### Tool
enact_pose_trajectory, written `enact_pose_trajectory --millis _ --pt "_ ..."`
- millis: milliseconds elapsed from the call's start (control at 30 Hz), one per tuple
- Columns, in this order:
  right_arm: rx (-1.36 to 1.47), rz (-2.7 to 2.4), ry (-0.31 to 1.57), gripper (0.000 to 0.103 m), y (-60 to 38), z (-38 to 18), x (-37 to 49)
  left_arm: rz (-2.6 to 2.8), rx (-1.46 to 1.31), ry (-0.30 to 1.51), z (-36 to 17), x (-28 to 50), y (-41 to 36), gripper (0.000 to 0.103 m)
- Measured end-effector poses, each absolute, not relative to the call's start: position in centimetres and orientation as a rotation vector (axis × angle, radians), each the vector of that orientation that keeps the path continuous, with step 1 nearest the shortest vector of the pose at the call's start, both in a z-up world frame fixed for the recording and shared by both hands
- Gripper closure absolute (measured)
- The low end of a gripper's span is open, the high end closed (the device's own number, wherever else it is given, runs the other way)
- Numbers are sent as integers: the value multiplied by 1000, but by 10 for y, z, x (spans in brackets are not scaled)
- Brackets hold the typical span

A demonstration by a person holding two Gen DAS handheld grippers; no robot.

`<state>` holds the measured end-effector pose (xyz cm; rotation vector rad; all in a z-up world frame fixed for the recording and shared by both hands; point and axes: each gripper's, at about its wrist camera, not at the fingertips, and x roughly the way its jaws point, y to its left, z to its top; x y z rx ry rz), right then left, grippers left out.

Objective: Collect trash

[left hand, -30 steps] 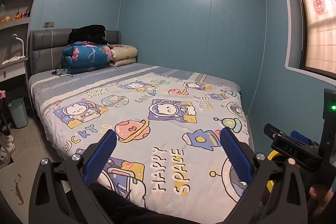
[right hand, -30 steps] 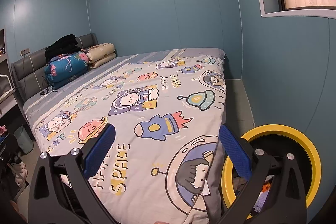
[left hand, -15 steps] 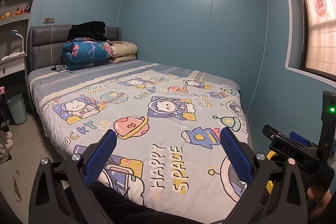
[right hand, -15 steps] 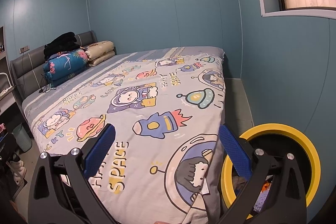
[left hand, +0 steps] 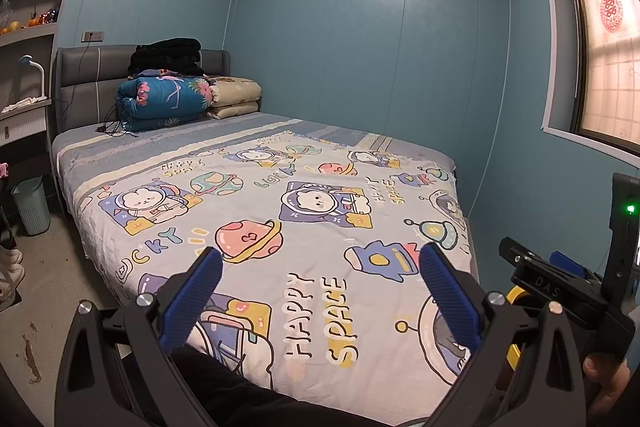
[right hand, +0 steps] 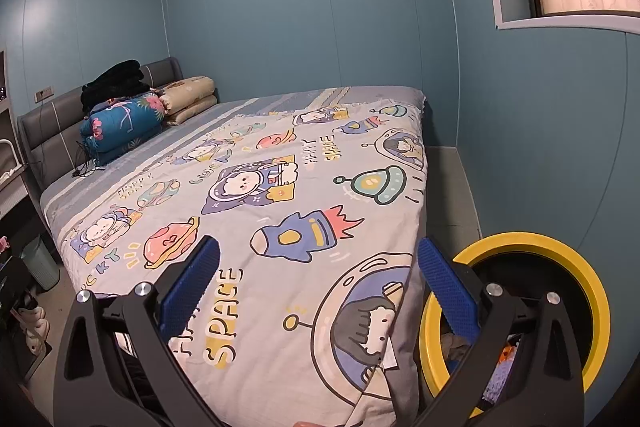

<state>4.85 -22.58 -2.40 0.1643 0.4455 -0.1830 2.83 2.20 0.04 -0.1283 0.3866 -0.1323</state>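
My left gripper point(left hand: 318, 269) is open above the foot of a bed, blue pads wide apart with nothing between them. My right gripper point(right hand: 318, 263) is open too, over the bed's near right corner. A yellow-rimmed bin point(right hand: 576, 259) with a dark liner stands on the floor right of the bed, below my right finger; some scraps lie inside it. In the left wrist view the right gripper's body point(left hand: 568, 291) shows at the right edge, a hand point(left hand: 608, 383) on it, with a sliver of the yellow rim point(left hand: 514, 293) behind. No loose trash shows on the bed.
The bed point(left hand: 280, 211) has a cartoon space quilt, with folded bedding point(left hand: 168, 99) stacked at the headboard. A small green waste basket point(left hand: 32, 203) stands on the floor left of the bed, beside shelves point(left hand: 24, 75). Blue walls close in at the back and right; a window point(left hand: 608, 59) is at right.
Both views have tilted up slightly, so the bed sits lower in frame. Both grippers stay open and hold nothing.
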Motion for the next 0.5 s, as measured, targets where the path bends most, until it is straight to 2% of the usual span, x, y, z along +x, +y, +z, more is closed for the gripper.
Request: enact_pose_trajectory --millis 500 --pt "169 -194 462 8 -226 -30 50 -137 -135 407 -3 30 20 8"
